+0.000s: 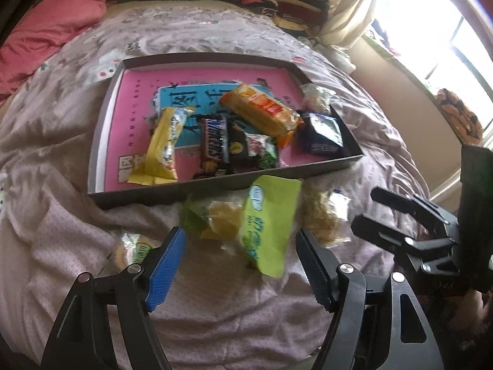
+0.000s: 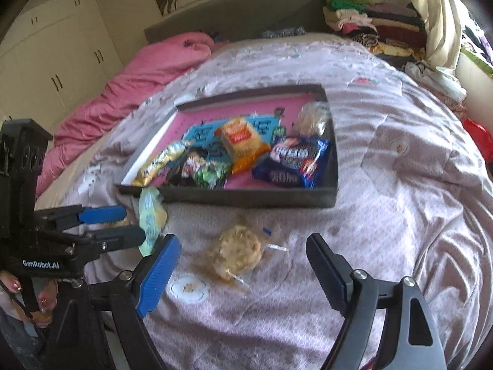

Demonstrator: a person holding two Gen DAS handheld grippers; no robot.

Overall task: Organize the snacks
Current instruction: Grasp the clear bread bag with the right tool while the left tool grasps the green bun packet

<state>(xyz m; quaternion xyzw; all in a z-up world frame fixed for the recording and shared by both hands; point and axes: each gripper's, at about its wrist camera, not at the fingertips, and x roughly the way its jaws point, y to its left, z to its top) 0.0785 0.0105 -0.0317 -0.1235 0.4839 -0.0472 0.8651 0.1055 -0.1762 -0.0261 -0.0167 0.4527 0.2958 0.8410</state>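
A green snack packet (image 1: 268, 222) stands tilted and blurred between the fingertips of my left gripper (image 1: 242, 246), just in front of the tray; the pads do not press on it. From the right wrist view the left gripper (image 2: 135, 223) has the same green packet (image 2: 151, 215) upright at its tips. My right gripper (image 2: 243, 256) is open over a clear-wrapped pastry (image 2: 237, 252) lying on the bedspread. The dark tray (image 1: 215, 185) holds a yellow packet (image 1: 166, 141), a Snickers bar (image 1: 214, 145), an orange cracker pack (image 1: 262, 108) and a blue packet (image 1: 323, 135).
A round pastry with a green label (image 1: 135, 249) lies left of my left gripper's blue finger. The tray sits on a lilac bedspread (image 2: 385, 215). A pink duvet (image 2: 138, 83) is at the left, folded clothes (image 2: 369, 21) at the back. A person's hand (image 2: 12, 286) holds the left gripper.
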